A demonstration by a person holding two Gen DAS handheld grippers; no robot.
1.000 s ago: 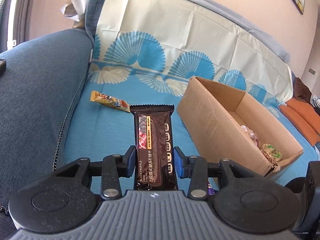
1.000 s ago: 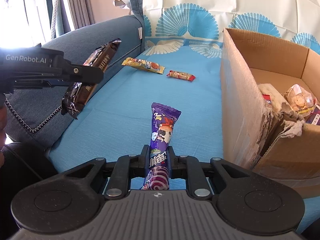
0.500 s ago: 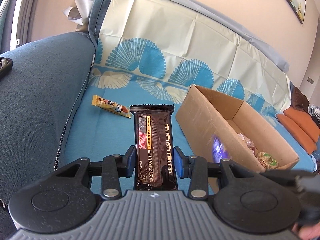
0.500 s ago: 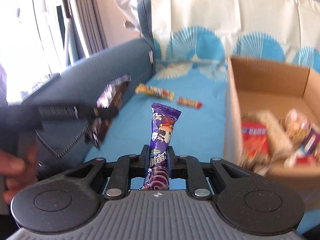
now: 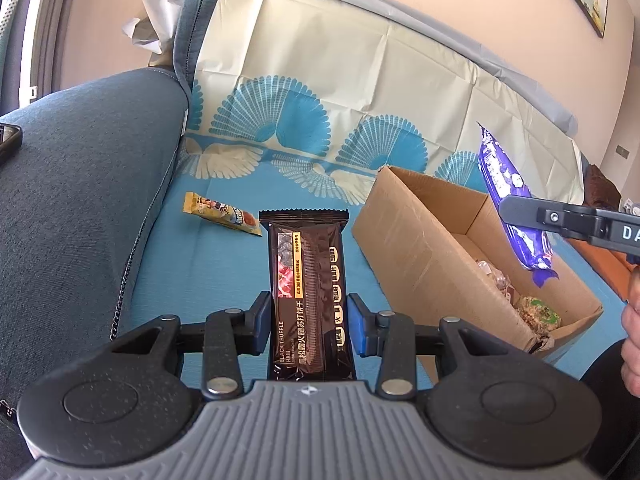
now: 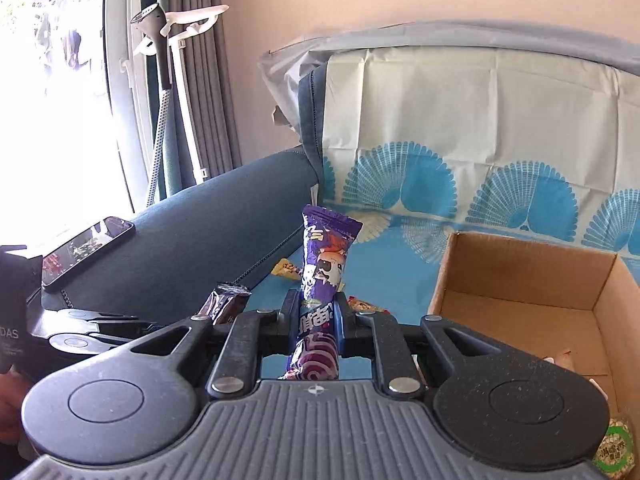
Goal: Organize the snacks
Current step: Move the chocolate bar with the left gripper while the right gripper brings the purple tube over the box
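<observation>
the left gripper [image 5: 310, 330] clamps the dark cracker pack [image 5: 307, 292] mid-body over the blue sofa cover; the right gripper [image 6: 317, 318] pinches the purple snack [image 6: 322, 276] above the cardboard box [image 5: 420, 236]. both look light, crinkly, likely slippery and crushable.

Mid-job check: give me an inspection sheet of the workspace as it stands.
Surface: blue patterned sofa cover.
Job's things: open cardboard box holding snacks; yellow snack packet and small red snack packet loose on the cover.
Clutter: black smartphone on the denim armrest.
Grippers: left gripper shut on dark brown cracker bar; right gripper shut on purple candy packet, above the box.
Cables: nothing seen.
Surroundings: grey curtain, window, garment steamer.
</observation>
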